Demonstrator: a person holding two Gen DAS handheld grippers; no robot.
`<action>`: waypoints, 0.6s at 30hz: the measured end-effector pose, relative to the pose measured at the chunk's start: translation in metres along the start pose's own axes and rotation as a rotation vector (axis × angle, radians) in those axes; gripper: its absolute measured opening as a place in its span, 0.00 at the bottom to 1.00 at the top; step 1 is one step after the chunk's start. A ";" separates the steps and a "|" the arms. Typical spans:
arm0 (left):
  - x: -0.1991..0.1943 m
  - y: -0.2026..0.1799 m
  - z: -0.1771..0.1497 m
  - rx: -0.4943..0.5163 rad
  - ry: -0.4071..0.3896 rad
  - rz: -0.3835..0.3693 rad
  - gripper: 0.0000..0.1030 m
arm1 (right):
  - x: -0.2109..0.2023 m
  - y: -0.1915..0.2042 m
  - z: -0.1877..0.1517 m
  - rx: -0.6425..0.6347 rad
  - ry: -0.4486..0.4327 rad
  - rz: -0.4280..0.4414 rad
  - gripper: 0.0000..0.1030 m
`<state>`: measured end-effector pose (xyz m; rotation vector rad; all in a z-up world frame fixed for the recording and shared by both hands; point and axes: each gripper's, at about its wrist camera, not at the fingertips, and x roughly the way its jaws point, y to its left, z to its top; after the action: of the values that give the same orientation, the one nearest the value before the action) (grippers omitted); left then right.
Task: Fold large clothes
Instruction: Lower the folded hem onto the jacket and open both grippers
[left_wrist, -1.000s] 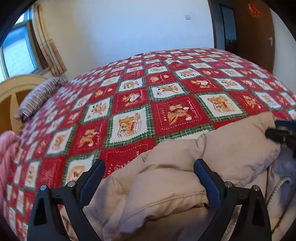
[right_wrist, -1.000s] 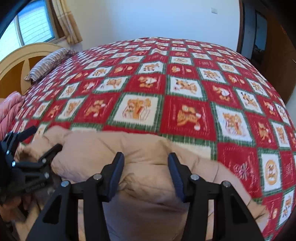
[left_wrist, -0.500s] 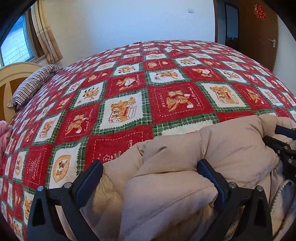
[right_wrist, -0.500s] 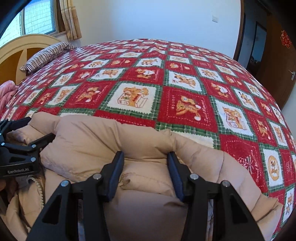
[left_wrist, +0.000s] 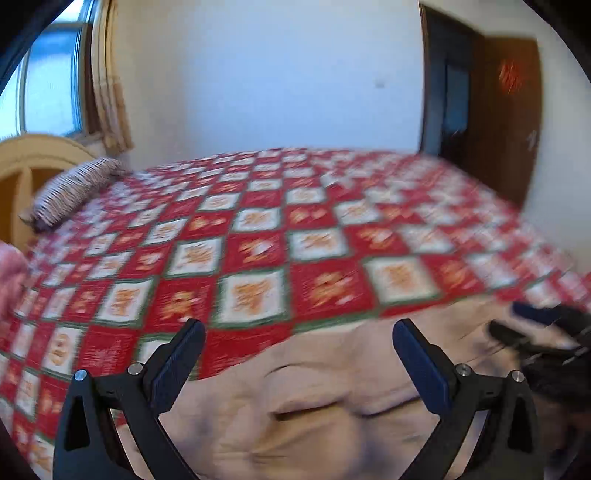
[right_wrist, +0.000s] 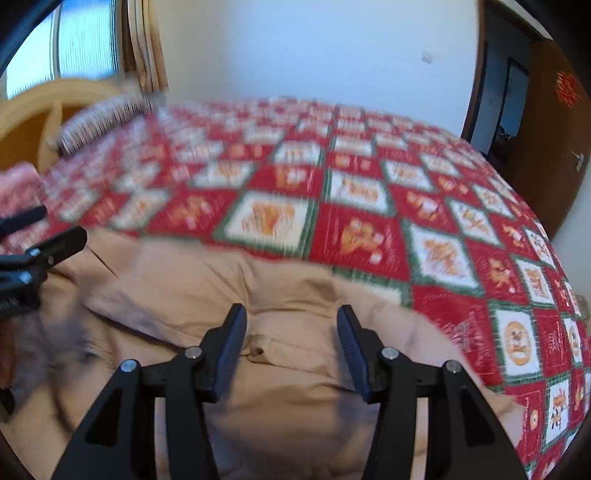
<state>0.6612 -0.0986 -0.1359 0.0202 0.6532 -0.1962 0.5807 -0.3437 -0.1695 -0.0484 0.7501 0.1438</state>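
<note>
The left gripper (left_wrist: 299, 332) has lifted higher than before, jaws wide, over the tan coat (left_wrist: 332, 398); the right gripper (right_wrist: 290, 317), half open, holds nothing.

**A bedroom in a home**

A wide bed (left_wrist: 295, 236) under a red, green and white patchwork quilt fills the middle. At upper left stand a curved wooden headboard (left_wrist: 26, 158), a striped pillow (left_wrist: 70, 190) and a curtained window (left_wrist: 55, 92); a brown door (left_wrist: 513, 122) is at upper right.
</note>
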 end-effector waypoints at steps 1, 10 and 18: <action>0.003 -0.004 0.002 -0.015 0.015 -0.023 0.99 | -0.006 -0.004 0.001 0.009 -0.021 -0.013 0.53; 0.076 -0.017 -0.045 -0.083 0.255 -0.013 0.99 | 0.024 -0.018 -0.015 0.048 0.092 -0.033 0.34; 0.089 -0.031 -0.053 -0.008 0.265 0.067 0.99 | 0.037 -0.020 -0.023 0.066 0.111 -0.029 0.35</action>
<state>0.6923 -0.1406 -0.2305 0.0612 0.9161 -0.1272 0.5953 -0.3610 -0.2119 -0.0042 0.8641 0.0890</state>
